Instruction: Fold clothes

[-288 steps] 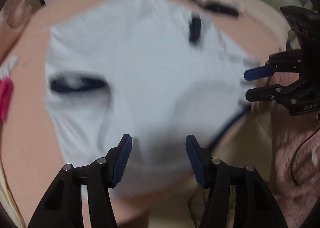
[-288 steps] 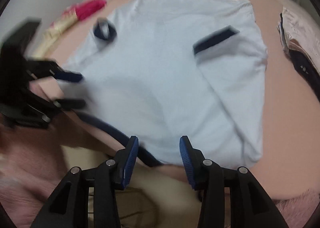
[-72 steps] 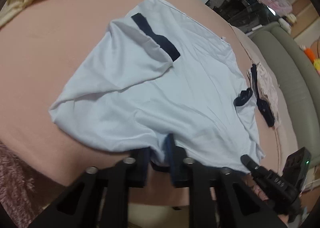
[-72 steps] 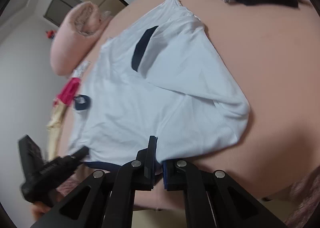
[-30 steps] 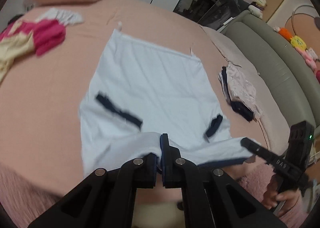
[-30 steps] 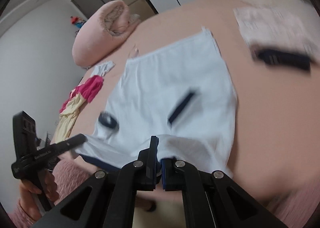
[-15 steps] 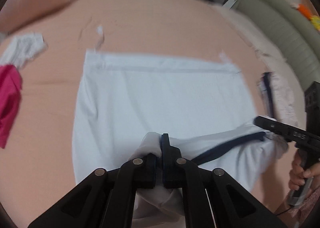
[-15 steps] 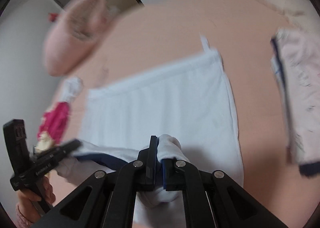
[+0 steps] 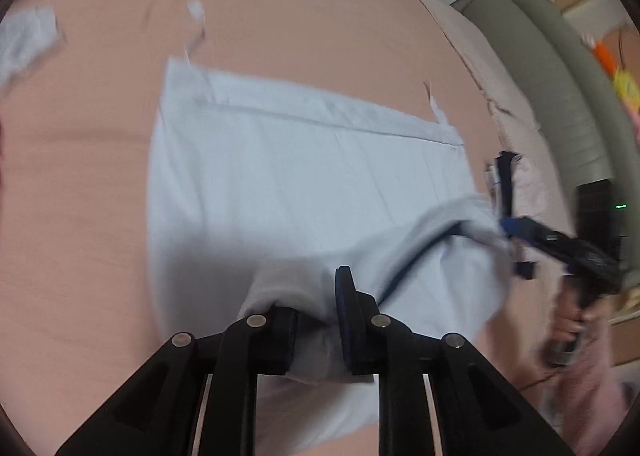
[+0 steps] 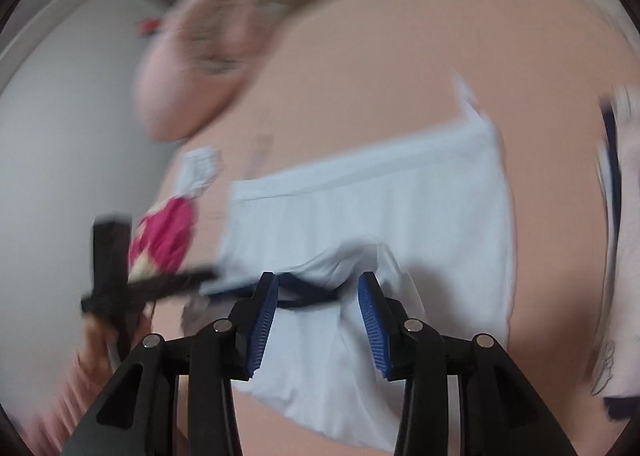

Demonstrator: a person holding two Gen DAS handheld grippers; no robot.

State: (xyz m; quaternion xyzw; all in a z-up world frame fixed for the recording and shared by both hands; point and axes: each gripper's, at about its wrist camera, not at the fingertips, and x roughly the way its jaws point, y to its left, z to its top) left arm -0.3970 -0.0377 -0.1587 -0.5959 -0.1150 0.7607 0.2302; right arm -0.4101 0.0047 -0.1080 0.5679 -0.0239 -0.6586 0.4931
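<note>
A big peach-pink bed [image 9: 320,16] is seen under everything. A pale blue shirt [image 9: 304,184] is spread flat on it, with its straight hem at the far side and its near part folded up over the rest, so a dark blue collar edge [image 10: 304,296] is seen lying on top of the cloth. In the right wrist view a rolled pink blanket [image 10: 192,68] is seen at the far end of the bed, and a pink and yellow garment [image 10: 164,240] is seen beside the shirt. A folded pale pink and dark blue pile [image 9: 516,184] is found just past the other side of the shirt, and a grey-green sofa [image 9: 560,96] is seen behind that. The left gripper [image 9: 316,312] is held low over the near edge of the shirt. Its jaws have just been opening and are only a little apart, and a bunch of the pale cloth is still seen between them, draped over one finger; a firm squeeze is not seen. The right gripper [image 10: 318,316] has just been opening too. Its blue pads [image 10: 370,320] are set well apart, and the folded edge of the shirt is seen lying loose in the gap, touched by neither pad. Both views are blurred.
</note>
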